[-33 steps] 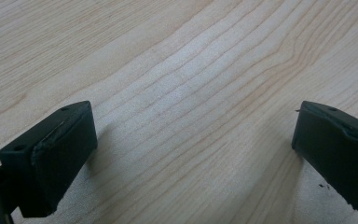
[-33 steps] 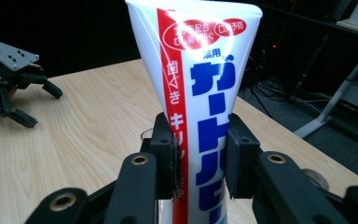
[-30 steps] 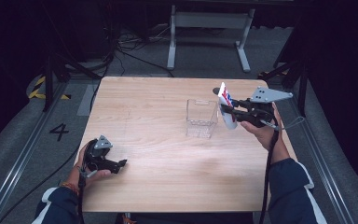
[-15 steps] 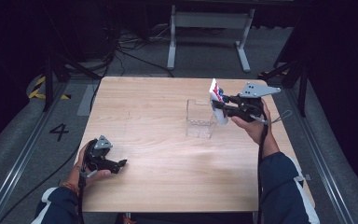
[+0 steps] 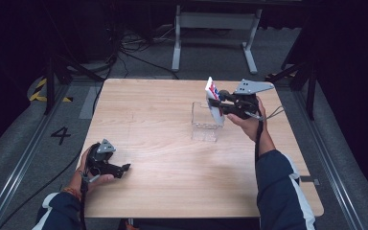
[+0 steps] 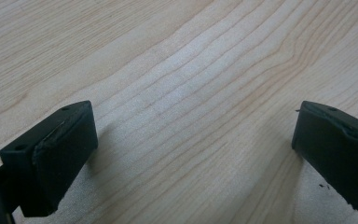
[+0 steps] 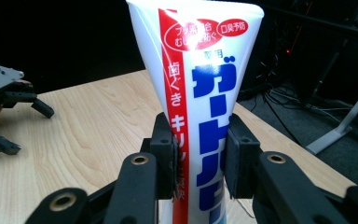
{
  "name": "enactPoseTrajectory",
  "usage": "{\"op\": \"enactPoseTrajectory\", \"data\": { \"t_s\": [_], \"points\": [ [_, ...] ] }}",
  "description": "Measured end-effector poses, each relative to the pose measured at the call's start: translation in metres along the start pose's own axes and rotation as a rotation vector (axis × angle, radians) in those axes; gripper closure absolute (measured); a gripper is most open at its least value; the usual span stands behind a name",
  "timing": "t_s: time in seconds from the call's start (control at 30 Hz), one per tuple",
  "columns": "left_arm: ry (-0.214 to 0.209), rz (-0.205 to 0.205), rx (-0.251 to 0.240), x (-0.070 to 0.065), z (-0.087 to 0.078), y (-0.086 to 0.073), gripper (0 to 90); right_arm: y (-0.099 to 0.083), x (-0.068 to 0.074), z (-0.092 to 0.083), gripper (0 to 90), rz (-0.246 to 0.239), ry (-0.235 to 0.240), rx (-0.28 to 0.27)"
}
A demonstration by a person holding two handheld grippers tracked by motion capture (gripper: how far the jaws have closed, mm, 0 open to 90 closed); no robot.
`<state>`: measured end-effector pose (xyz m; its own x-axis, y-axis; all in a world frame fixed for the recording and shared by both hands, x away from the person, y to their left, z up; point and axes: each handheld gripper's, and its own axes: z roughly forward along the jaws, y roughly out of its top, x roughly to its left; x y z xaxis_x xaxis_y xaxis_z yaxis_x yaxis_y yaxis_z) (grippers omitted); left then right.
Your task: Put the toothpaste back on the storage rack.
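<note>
A white toothpaste tube [image 7: 200, 98] with red and blue lettering stands upright between the jaws of my right gripper [image 7: 199, 156], which is shut on it. In the high view that right gripper [image 5: 219, 103] holds the tube [image 5: 213, 98] just above the right rim of a clear plastic box [image 5: 204, 123] at the table's middle right. My left gripper [image 5: 123, 168] rests near the front left of the wooden table [image 5: 163, 177]. Its jaws stand wide apart over bare wood, the left gripper [image 6: 191, 149] being open with nothing between its fingers.
The other gripper [image 7: 2, 107] lies on the table far left in the right gripper view. A metal stand [image 5: 215, 33] and cables [image 5: 129, 48] sit on the floor beyond the table's far edge. A floor rail [image 5: 24, 158] marked "4" runs along the left.
My right gripper has carried the tube leftward from beside the box to above its right rim. The left gripper has stayed in place.
</note>
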<state>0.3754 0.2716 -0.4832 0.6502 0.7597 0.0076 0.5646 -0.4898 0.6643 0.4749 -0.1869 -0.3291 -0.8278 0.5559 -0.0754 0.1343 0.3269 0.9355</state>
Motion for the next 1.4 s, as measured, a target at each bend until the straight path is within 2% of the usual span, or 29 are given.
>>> {"op": "enactPoseTrajectory", "data": {
  "t_s": [0.2,0.43,0.7,0.8,1.2,1.4],
  "points": [
    [0.0,0.0,0.001,0.0,0.0,0.0,0.5,-0.013,-0.007,0.014,70.0,0.019,0.005,0.019],
    [-0.001,0.0,0.001,0.0,0.0,0.0,0.6,-0.023,-0.013,0.022,70.0,0.029,0.005,0.021],
    [-0.001,-0.001,-0.001,0.0,0.0,0.0,0.6,-0.032,-0.014,0.031,69.8,0.034,0.013,0.037],
    [-0.001,0.0,0.001,0.0,0.0,0.0,0.6,-0.038,-0.013,0.036,69.8,0.031,0.021,0.064],
    [0.0,-0.001,0.0,0.0,0.0,0.0,0.6,-0.056,-0.016,0.038,69.7,0.059,0.023,0.09],
    [-0.001,0.0,0.0,0.0,0.0,0.0,0.6,-0.06,-0.014,0.039,69.5,0.052,0.023,0.109]
  ]
}}
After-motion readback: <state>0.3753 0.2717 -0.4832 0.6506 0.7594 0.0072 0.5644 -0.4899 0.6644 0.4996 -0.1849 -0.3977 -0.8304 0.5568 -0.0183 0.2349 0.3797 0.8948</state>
